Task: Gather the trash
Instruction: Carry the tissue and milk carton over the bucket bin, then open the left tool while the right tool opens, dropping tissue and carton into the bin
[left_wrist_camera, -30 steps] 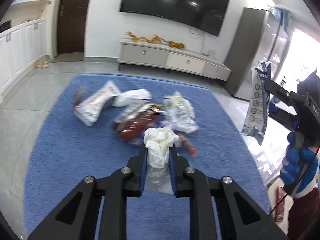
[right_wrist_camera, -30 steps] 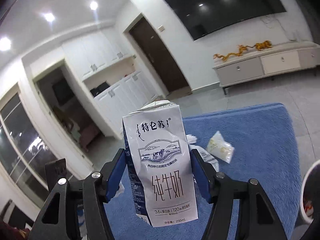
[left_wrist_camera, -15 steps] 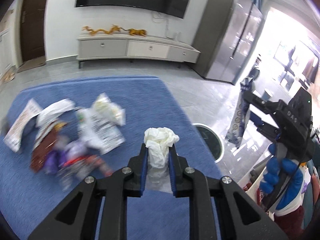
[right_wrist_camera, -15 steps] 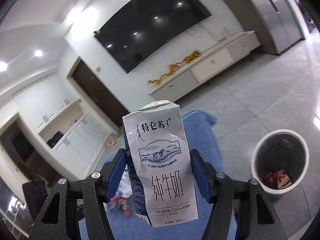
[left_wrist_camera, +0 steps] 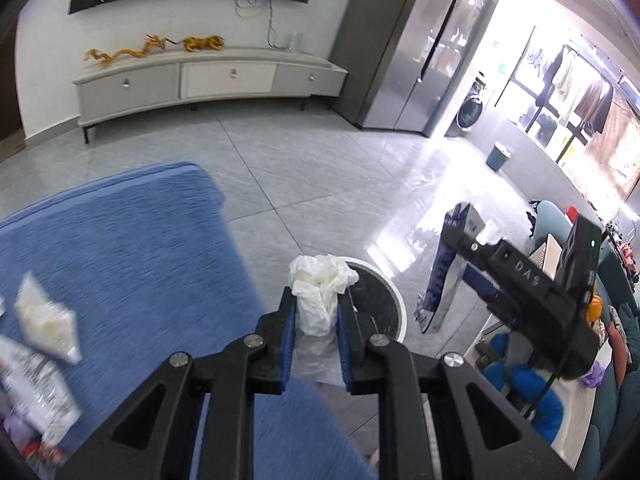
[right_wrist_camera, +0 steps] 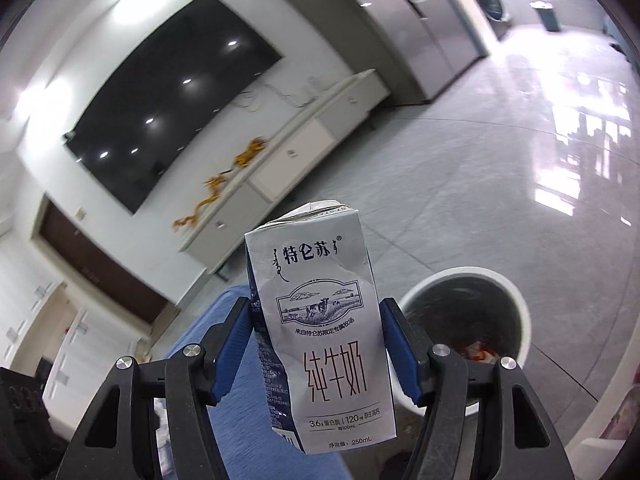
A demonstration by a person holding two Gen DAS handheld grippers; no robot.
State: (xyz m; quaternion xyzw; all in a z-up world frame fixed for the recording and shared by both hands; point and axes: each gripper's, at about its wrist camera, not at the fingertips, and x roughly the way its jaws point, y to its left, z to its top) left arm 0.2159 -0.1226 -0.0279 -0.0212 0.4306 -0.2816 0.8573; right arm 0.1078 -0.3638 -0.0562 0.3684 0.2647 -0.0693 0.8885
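Take the white-rimmed bin (left_wrist_camera: 394, 300) on the floor as your landmark, because both loads have to end up over its mouth; your left tool (left_wrist_camera: 317, 312) is clamped on a crumpled white tissue (left_wrist_camera: 320, 284), and in the left wrist view that tissue sits right at the bin's near rim, its top overlapping the opening; your right tool (right_wrist_camera: 318, 344) is clamped across the sides of a milk carton (right_wrist_camera: 320, 320), which stands upright between the pads with its long axis along the fingers; in the right wrist view the bin (right_wrist_camera: 520, 308) lies to the right of the carton and a little beyond it; so the left hand looks nearer the drop, while the right must carry its carton sideways over the rim; the blue rug (left_wrist_camera: 120, 248) with the remaining wrappers (left_wrist_camera: 44, 320) lies left of the bin.
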